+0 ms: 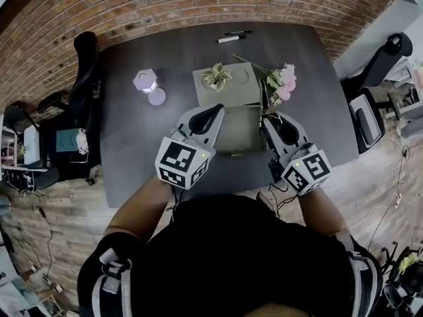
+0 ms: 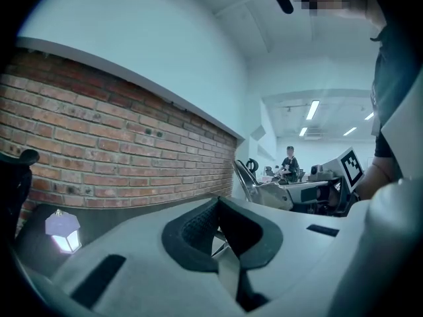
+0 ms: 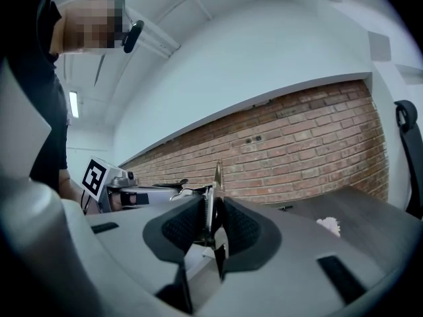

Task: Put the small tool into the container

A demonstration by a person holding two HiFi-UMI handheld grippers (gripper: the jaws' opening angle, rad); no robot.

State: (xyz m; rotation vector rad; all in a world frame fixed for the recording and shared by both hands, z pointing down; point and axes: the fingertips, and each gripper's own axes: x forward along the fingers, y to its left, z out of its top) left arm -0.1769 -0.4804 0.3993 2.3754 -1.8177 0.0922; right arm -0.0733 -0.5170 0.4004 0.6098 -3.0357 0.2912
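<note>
Head view, dark grey rectangular worktop [image 1: 132, 144]: carries everything; its far edge runs along the red brick wall [image 1: 165, 5].
Pale grey square tray with a green succulent [image 1: 238, 88]: middle of the worktop, just behind the container, clear of the working area.
Open grey box-shaped container [image 1: 241, 134]: by the centre of the worktop's near edge, between the two grippers, probably placed so that both can reach it.
Left gripper [image 1: 213, 114]: at the container's left side. Its own view shows the tongs [image 2: 217, 207] drawn in until the tips meet. Whether they nip the container's rim cannot be made out, though this looks like a steadying position.
Right gripper [image 1: 272, 119]: at the container's right side, tongs [image 3: 213, 207] narrow and clamped on the tool.
Thin silvery metal tool with a pointed tip [image 3: 216, 177]: upright between the right pads with the point sticking out past them, so it is not yet in the container. Held this way, it can likely be lowered in point first and then released.
</note>
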